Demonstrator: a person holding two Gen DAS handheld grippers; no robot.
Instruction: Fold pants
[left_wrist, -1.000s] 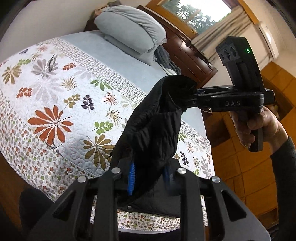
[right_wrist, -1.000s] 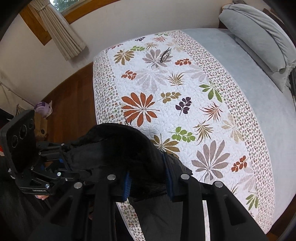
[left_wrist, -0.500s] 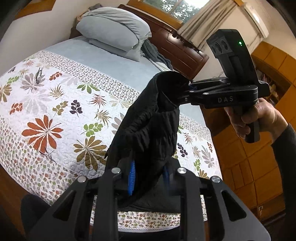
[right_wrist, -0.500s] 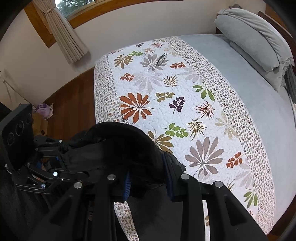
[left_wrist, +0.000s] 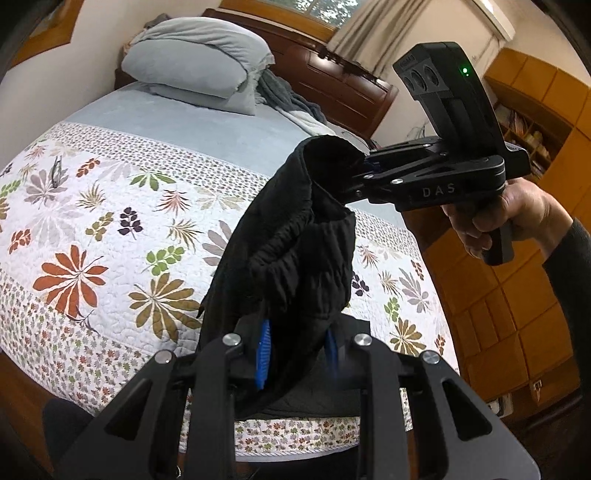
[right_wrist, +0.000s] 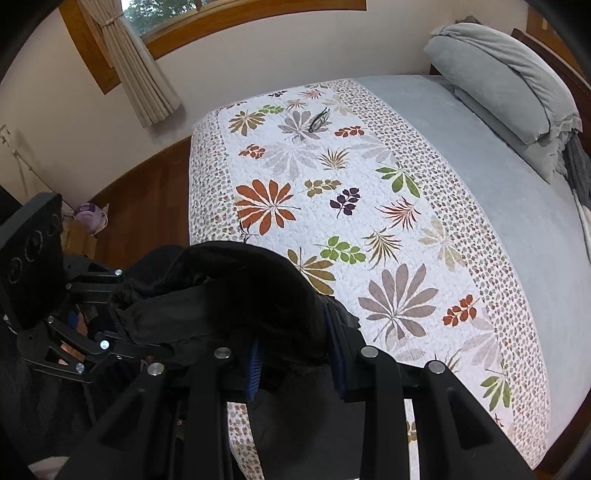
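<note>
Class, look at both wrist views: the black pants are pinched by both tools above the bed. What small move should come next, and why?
Probably carry the black pants forward over the floral quilt and lower them. Both the left tool and the right tool grip them bunched in the air, near the quilt's edge, so nothing lies flat for folding yet.
</note>
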